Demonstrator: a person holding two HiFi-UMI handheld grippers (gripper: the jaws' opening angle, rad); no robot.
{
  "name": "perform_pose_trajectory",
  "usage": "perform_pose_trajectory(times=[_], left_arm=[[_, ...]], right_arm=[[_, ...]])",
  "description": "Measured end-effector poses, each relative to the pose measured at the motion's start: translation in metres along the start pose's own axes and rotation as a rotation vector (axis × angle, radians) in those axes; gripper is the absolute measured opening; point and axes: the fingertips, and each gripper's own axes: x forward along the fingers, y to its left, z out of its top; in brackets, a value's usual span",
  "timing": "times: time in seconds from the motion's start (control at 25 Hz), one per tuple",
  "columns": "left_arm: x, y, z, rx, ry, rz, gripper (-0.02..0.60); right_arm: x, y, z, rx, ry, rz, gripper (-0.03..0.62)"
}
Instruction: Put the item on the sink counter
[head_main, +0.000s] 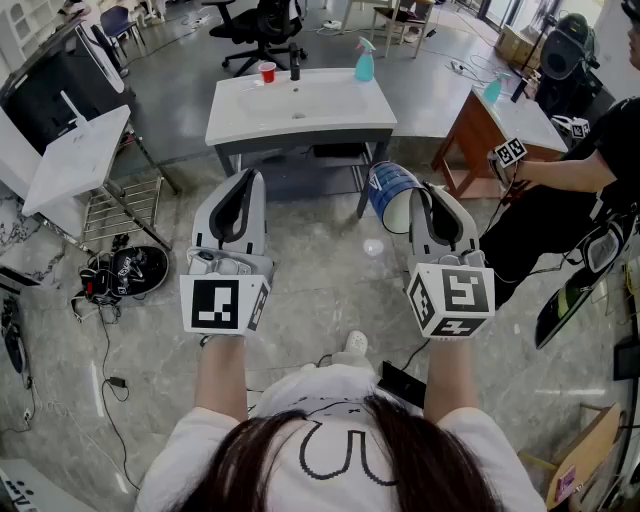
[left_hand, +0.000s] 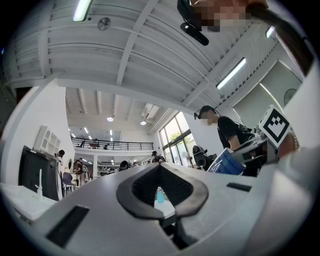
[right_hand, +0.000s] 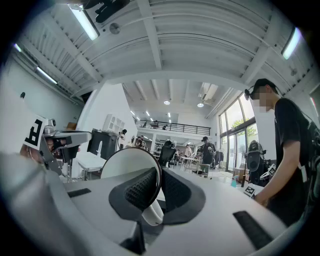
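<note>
While right gripper (head_main: 426, 197) pinches blue cup (head_main: 388, 192) by rim, jaws barely apart, left gripper (head_main: 244, 182) jaws closed together, empty.

The left claw (left_hand: 160, 167) has its black-padded jaws meeting at the tips, with nothing between them. Through the gap behind the tips a blue spray bottle (left_hand: 160, 196) stands on a white worktop (left_hand: 168, 214). At the right, the right claw (left_hand: 248, 150) grips a blue container (left_hand: 226, 163), with a person in black (left_hand: 231, 132) behind it
</note>
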Motion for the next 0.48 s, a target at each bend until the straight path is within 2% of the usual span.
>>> perform_pose_trajectory(times=[0.28,0.48], left_arm=[[-0.013,0.008,-0.003,-0.005,-0.008,-0.005,0.009],[-0.004,0.022,-0.013,-0.015,-0.001,0.007,0.009]], right_arm=[[-0.005,0.016,-0.002,-0.018,0.0,-0.014,0.052],[0.012,0.02,-0.007,-0.021,0.004,-0.004,0.052]])
